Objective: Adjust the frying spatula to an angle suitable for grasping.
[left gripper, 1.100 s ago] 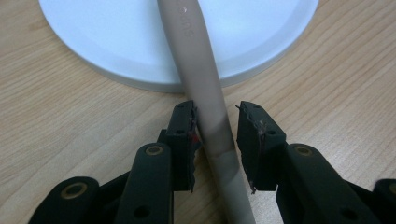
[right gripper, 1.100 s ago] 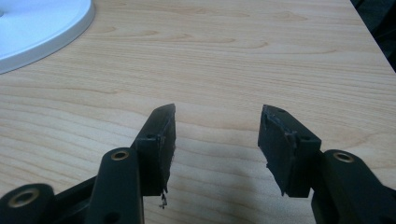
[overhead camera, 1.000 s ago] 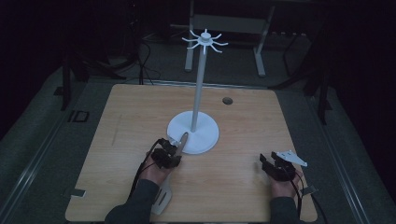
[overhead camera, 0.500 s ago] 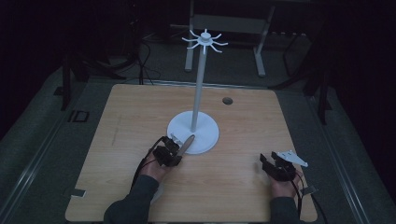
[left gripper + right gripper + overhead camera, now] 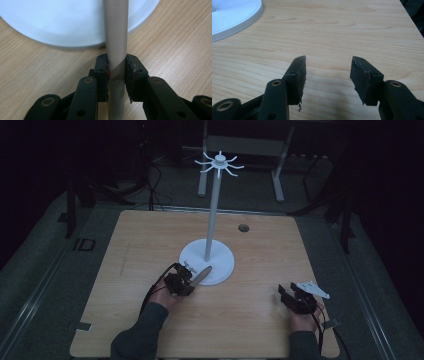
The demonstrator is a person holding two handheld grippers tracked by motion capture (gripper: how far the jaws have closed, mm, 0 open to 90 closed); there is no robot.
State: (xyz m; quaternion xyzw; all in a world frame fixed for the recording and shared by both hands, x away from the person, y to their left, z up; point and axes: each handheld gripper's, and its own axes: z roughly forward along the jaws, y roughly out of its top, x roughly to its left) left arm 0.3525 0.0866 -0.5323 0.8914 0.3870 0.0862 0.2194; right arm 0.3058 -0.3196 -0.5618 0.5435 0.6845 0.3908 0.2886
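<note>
1. Clamped jaws: your left gripper (image 5: 116,75) grips the grey rod (image 5: 116,37); its tip now overlaps the stand base (image 5: 220,257), mid-tabletop.
2. Your right gripper (image 5: 327,75), jaws apart, has stayed near the tabletop's right front corner.
3. Probably the rod goes to the stand next.

Pale wooden table (image 5: 150,240) — white stand (image 5: 207,261), perhaps a small dark hole (image 5: 243,227).

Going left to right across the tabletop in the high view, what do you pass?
Left gripper shut on a grey rod → white stand's round base → small dark hole in the table → right gripper, open.
</note>
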